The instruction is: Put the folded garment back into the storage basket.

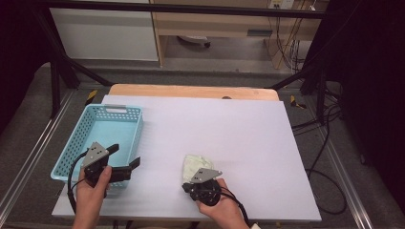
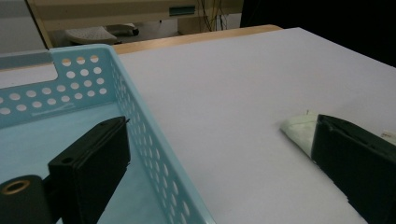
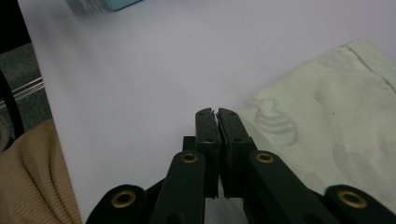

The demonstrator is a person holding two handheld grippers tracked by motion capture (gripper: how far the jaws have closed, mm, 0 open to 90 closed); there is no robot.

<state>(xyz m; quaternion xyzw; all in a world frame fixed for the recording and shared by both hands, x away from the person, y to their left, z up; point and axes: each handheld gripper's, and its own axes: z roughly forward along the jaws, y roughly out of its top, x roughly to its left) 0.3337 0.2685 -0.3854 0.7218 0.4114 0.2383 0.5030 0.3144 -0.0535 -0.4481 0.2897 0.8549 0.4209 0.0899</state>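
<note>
A pale green folded cloth [image 1: 193, 163] lies on the white table top near the front edge. My right gripper [image 1: 187, 186] is at its near left corner, shut with nothing between the jaws. In the right gripper view the closed tips of the right gripper [image 3: 215, 113] hover over bare table just left of the cloth [image 3: 327, 126]. My left gripper [image 1: 125, 155] stands open across the right wall of a light blue perforated basket [image 1: 138, 131]. In the left gripper view the left gripper [image 2: 222, 122] has one jaw inside the basket [image 2: 140, 126] and the other outside, in front of the cloth [image 2: 299, 133].
The white sheet [image 1: 229, 129] covers a wooden table, and the basket stands at its left edge. Black frame bars and cables run along the floor on the right. A tan sleeve [image 3: 28, 172] is at the lower left of the right gripper view.
</note>
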